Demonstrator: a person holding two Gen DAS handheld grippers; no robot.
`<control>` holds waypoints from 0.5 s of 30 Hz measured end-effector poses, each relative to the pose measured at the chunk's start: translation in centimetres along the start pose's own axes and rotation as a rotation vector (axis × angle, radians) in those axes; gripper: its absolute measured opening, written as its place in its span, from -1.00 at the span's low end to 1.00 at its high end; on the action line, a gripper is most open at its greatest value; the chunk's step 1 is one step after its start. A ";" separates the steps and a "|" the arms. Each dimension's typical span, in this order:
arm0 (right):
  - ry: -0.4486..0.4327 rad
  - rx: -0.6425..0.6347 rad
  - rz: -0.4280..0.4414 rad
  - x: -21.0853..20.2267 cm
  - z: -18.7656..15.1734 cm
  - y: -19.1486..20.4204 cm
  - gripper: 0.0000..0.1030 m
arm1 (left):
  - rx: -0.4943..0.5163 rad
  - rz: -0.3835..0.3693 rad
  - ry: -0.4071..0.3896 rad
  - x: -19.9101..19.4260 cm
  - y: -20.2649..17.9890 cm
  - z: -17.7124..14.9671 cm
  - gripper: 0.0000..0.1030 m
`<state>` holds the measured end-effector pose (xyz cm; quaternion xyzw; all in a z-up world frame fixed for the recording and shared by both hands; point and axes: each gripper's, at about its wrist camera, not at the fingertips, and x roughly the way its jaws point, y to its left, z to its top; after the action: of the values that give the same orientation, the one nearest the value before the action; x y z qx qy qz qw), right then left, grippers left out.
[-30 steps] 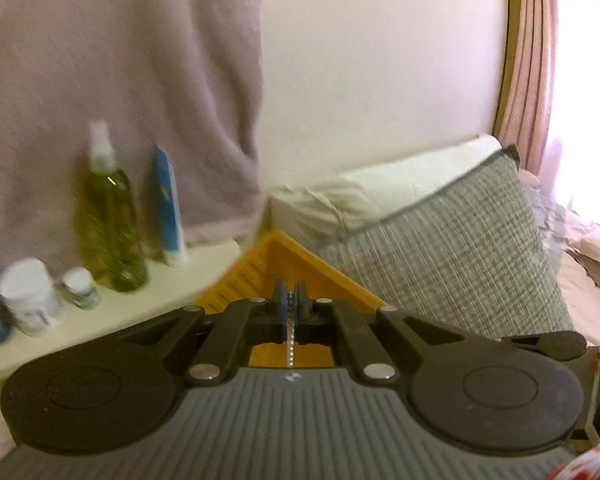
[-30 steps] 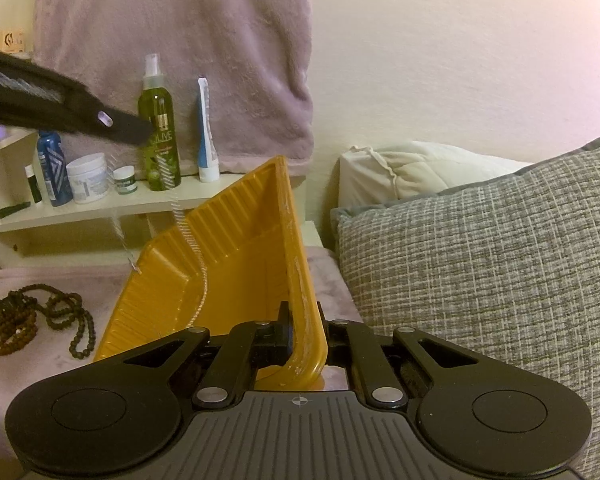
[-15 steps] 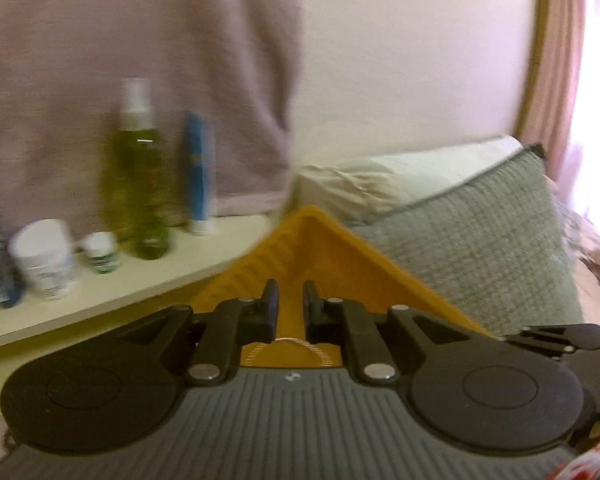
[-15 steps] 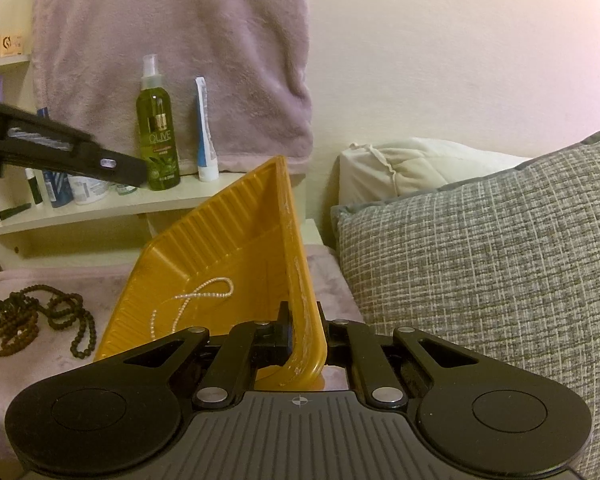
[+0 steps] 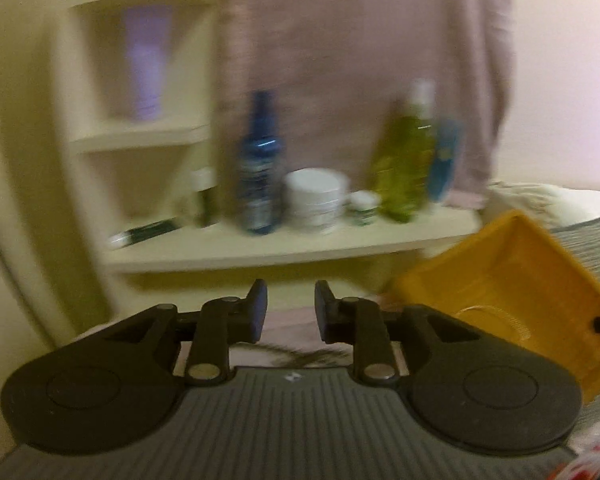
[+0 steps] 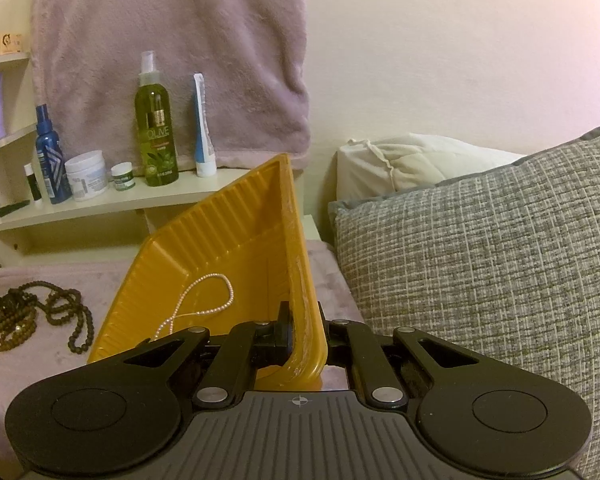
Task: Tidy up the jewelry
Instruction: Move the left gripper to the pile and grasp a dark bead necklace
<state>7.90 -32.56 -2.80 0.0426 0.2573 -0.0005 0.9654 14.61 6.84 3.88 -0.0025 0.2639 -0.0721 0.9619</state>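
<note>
My right gripper is shut on the near right rim of a yellow ribbed tray, holding it tilted above the pink blanket. A pearl necklace lies loose inside the tray. On the blanket to the left sits a heap of dark bead necklaces. In the blurred left wrist view my left gripper has its jaws opening with nothing between them. It points at the shelf, with the yellow tray off to its right and dark beads just below its fingers.
A cream shelf carries a green spray bottle, a blue bottle, white jars and a tube. A pink towel hangs behind it. A grey woven cushion and a white pillow fill the right.
The left gripper let go of the pearl necklace, which fell into the tray. It then swung left away from the tray with its jaws parting. The right gripper and tray stayed still.
</note>
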 end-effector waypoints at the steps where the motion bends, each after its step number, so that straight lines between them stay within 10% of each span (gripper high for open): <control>1: 0.000 0.000 0.000 0.0 0.0 0.0 -0.86 | -0.010 0.025 0.007 -0.1 1.0 -0.5 -0.53; 15: 0.007 -0.014 -0.006 0.2 0.1 0.1 -0.87 | 0.043 0.140 0.103 0.0 4.7 -8.1 -0.48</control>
<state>8.09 -32.51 -2.83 0.0352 0.2609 -0.0014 0.9647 11.18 11.79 -3.30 0.0402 0.3111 -0.0103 0.9495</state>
